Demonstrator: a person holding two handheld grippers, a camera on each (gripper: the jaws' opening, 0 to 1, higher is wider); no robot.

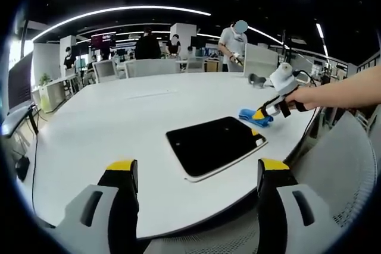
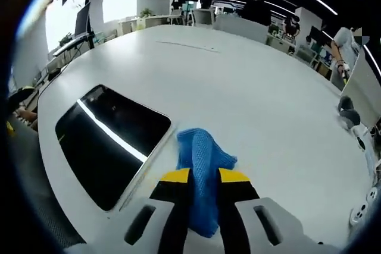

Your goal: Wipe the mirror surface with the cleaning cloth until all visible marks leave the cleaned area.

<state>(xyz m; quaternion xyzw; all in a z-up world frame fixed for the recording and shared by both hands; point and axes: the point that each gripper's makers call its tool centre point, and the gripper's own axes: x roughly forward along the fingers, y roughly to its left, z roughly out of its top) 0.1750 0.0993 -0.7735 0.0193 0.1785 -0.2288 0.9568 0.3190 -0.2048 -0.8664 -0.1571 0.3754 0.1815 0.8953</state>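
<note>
**Right tool has the cloth pinched, mirror not yet touched**

The right tool (image 2: 199, 178) has its yellow-tipped jaws drawn in tight on a blue cloth (image 2: 202, 153), which bunches up between them and spills forward onto the bench (image 2: 250, 87). In the left gripper view the same tool (image 1: 266, 111) is held by a person's hand (image 1: 303, 97) with the cloth (image 1: 255, 117) just beside the far corner of the mirror (image 1: 211, 144). The left tool (image 1: 196, 173) hangs spread wide with nothing between its jaws, short of the mirror's near edge.

The mirror (image 2: 107, 132) lies flat on the bench, a dark rounded rectangle with a thin pale rim, glossy enough to throw back a ceiling light as a bright streak. No marks can be made out on it at this size.

The cloth looks light, soft and loosely woven; it should fold and drag easily, so a grip on a gathered bunch, as now, suits wiping. The mirror is probably thin, smooth and breakable, and may slide on the slick white bench under pressure; steadying its rim would be sensible.
</note>
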